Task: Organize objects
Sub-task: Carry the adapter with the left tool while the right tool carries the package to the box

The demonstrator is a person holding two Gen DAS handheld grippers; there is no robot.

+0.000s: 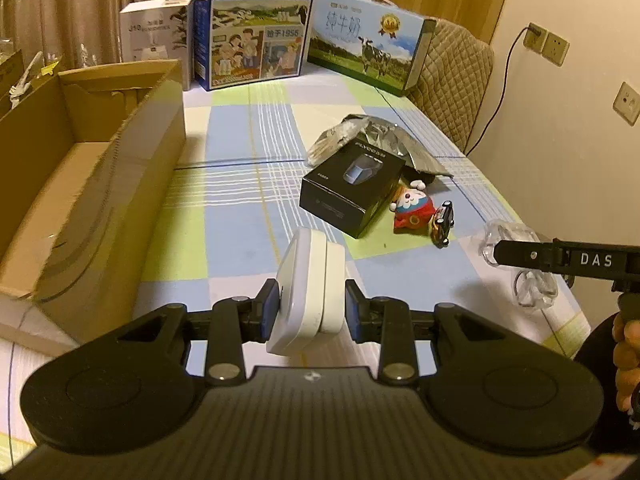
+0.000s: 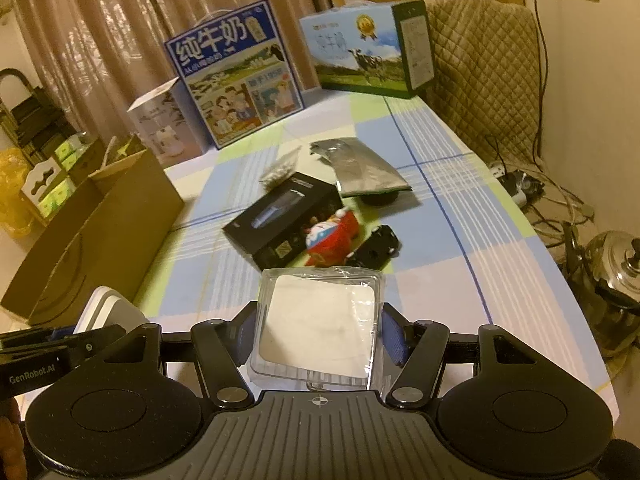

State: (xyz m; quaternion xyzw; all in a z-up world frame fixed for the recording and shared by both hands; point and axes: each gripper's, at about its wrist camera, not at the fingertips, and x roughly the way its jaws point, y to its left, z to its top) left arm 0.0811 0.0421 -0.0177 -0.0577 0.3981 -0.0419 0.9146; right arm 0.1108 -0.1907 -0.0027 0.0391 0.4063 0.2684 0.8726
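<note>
My left gripper (image 1: 311, 305) is shut on a white rounded case (image 1: 308, 264), which stands on edge between the blue pads above the checked tablecloth (image 1: 240, 216). My right gripper (image 2: 319, 336) is shut on a clear plastic box (image 2: 320, 300) with a white pad inside. In the left wrist view that clear plastic box (image 1: 516, 240) shows at the right. In the right wrist view the white case (image 2: 108, 310) shows at the lower left. An open cardboard box (image 1: 80, 184) (image 2: 92, 232) lies at the left of the table.
Mid-table lie a black product box (image 1: 352, 192) (image 2: 280, 220), a red and white plush toy (image 1: 414, 208) (image 2: 332, 236), a small toy car (image 1: 442, 222) (image 2: 376, 246) and a silver foil bag (image 1: 380, 140) (image 2: 360, 168). Milk cartons (image 1: 256, 24) (image 1: 368, 48) stand at the back. A metal kettle (image 2: 612, 272) sits on the floor at the right.
</note>
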